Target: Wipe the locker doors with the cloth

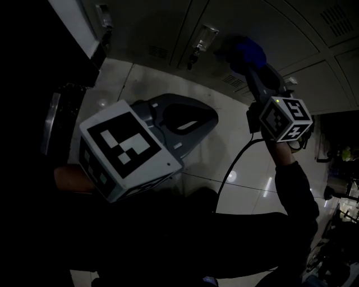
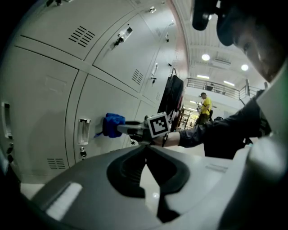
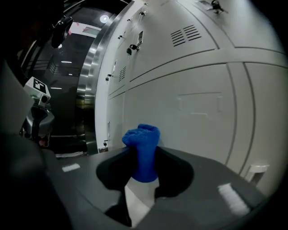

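Observation:
My right gripper (image 1: pixel 248 68) is shut on a bunched blue cloth (image 1: pixel 245 51), which it holds up to the grey locker doors (image 1: pixel 168 28). In the right gripper view the cloth (image 3: pixel 143 150) stands up between the jaws, right beside a lower door panel (image 3: pixel 198 108). The left gripper view shows the cloth (image 2: pixel 112 125) resting against a door next to a latch (image 2: pixel 83 131). My left gripper (image 1: pixel 210 120) hangs lower and further left, away from the lockers. Its jaws are shut with nothing between them (image 2: pixel 146 150).
Latches and small handles stick out of the doors (image 1: pixel 205 38), (image 1: pixel 104 15). A black cable (image 1: pixel 233 168) hangs from the right gripper over the glossy floor (image 1: pixel 168 84). Dark clothing (image 2: pixel 173 96) hangs further along the row. A person in yellow (image 2: pixel 206 105) stands far off.

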